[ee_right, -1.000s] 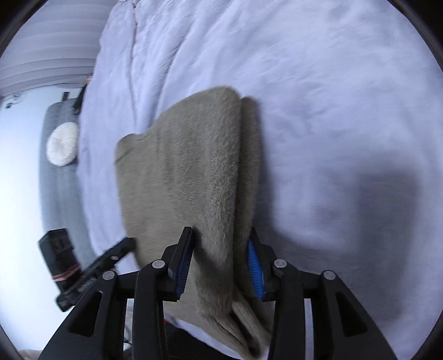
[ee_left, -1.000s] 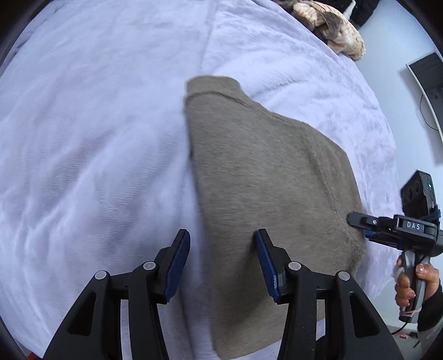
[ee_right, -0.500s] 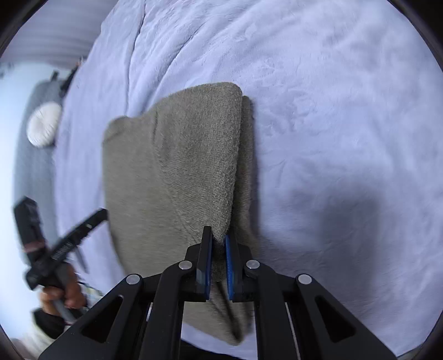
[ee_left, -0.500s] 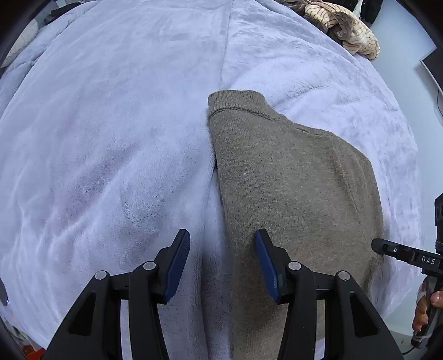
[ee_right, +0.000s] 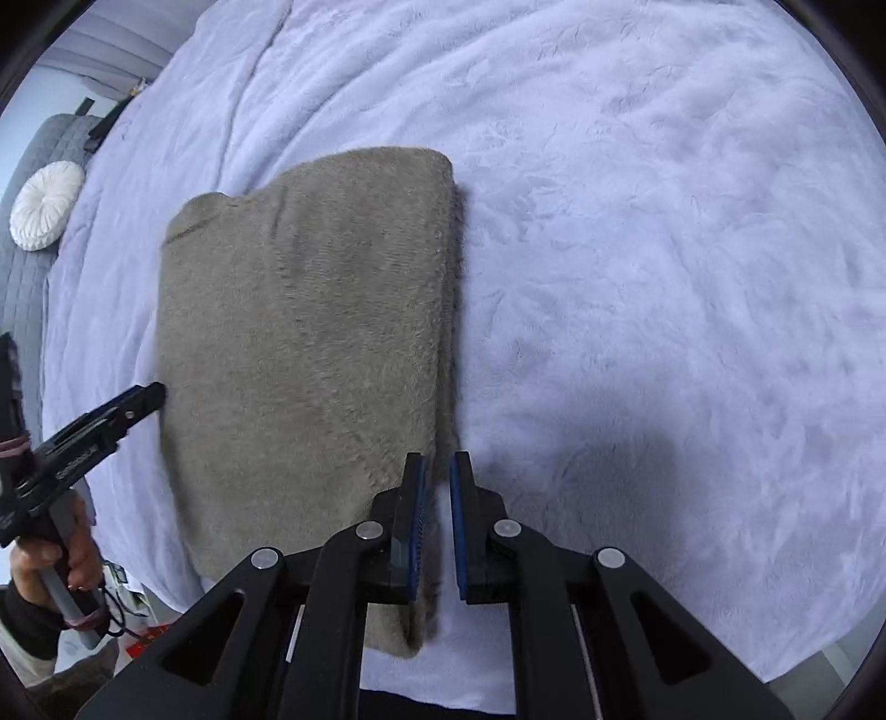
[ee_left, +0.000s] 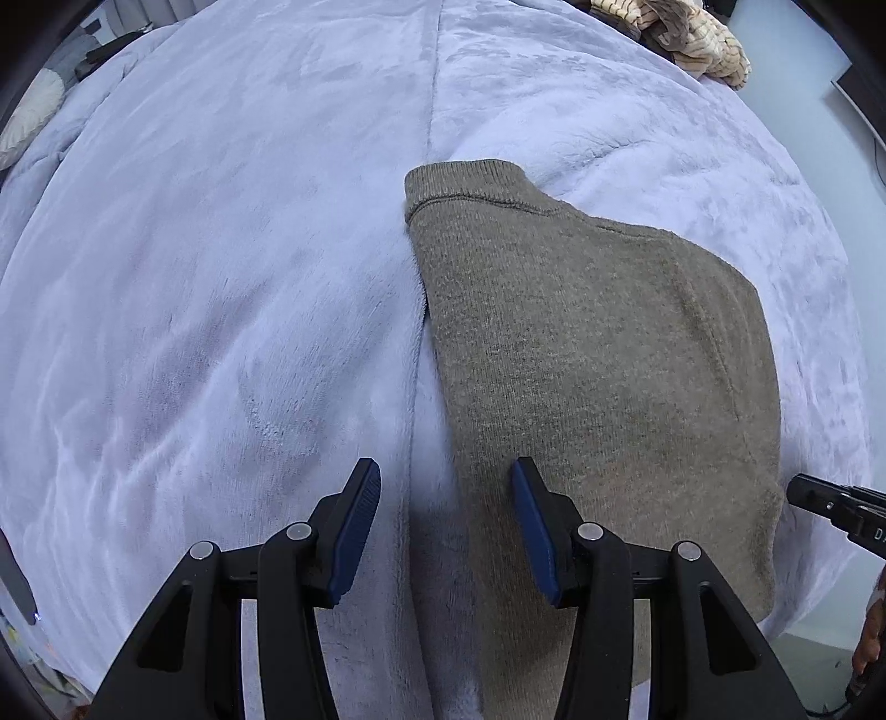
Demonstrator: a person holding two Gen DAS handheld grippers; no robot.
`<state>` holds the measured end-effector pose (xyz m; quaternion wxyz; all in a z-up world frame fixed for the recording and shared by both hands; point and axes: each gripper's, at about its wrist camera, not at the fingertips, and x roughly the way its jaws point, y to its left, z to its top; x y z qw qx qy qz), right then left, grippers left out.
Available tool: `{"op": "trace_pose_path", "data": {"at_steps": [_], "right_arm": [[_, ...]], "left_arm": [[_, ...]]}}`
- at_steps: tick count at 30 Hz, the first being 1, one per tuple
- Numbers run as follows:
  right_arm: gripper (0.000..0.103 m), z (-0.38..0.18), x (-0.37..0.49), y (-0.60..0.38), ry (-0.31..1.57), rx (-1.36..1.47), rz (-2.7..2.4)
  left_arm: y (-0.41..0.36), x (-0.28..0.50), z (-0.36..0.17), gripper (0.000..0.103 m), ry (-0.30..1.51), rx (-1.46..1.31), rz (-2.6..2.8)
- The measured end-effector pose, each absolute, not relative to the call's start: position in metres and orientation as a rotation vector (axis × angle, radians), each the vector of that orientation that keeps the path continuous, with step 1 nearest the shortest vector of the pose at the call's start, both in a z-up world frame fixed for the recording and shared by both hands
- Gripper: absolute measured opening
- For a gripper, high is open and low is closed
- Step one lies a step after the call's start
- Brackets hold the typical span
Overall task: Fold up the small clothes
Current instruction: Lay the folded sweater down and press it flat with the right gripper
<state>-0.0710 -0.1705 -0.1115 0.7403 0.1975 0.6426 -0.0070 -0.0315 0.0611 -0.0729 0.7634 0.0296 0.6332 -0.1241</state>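
Observation:
A taupe knit sweater [ee_left: 598,354] lies folded lengthwise on the lavender fleece blanket [ee_left: 221,277], collar at the far end. My left gripper [ee_left: 446,487] is open and empty over the sweater's left edge near the hem. In the right wrist view the sweater [ee_right: 310,332] lies left of centre. My right gripper [ee_right: 437,476] hovers at its right folded edge, jaws nearly together with a narrow gap, and nothing is held between them. The left gripper's tip [ee_right: 133,404] shows at the sweater's left side.
A crumpled beige striped garment [ee_left: 681,33] lies at the blanket's far right. A round white cushion [ee_right: 47,205] rests on a grey sofa at the left. The bed's near edge runs just below both grippers.
My right gripper closed on the sweater's folded edge, then let go and now sits just off it. My left gripper stayed open and drew back a little.

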Motion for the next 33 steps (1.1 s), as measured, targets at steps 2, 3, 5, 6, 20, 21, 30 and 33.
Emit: {"op": "trace_pose_path", "data": {"at_steps": [2, 3, 5, 6, 20, 21, 30, 33], "right_arm": [[0.01, -0.104, -0.073, -0.156, 1.369, 0.43, 0.008], [0.01, -0.099, -0.068, -0.15, 1.359, 0.422, 0.022], [0.01, -0.102, -0.063, -0.138, 1.369, 0.398, 0.049], [0.01, -0.108, -0.059, -0.132, 1.389, 0.383, 0.052], [0.007, -0.131, -0.074, -0.162, 1.482, 0.424, -0.079], [0.008, -0.129, -0.077, -0.165, 1.479, 0.433, -0.083], [0.008, -0.119, -0.09, -0.164, 1.466, 0.444, -0.082], [0.008, -0.118, -0.086, -0.156, 1.463, 0.439, -0.057]], "left_arm": [[0.062, -0.032, -0.073, 0.051, 1.378, 0.064, -0.267], [0.061, -0.033, -0.072, 0.051, 1.378, 0.065, -0.265], [0.061, -0.033, -0.072, 0.051, 1.378, 0.071, -0.262], [0.061, -0.033, -0.071, 0.051, 1.379, 0.074, -0.261], [0.063, -0.035, -0.068, 0.052, 1.387, 0.072, -0.26], [0.064, -0.035, -0.068, 0.052, 1.387, 0.074, -0.262], [0.068, -0.047, -0.062, 0.052, 1.407, 0.078, -0.277], [0.068, -0.056, -0.063, 0.052, 1.417, 0.09, -0.29]]}}
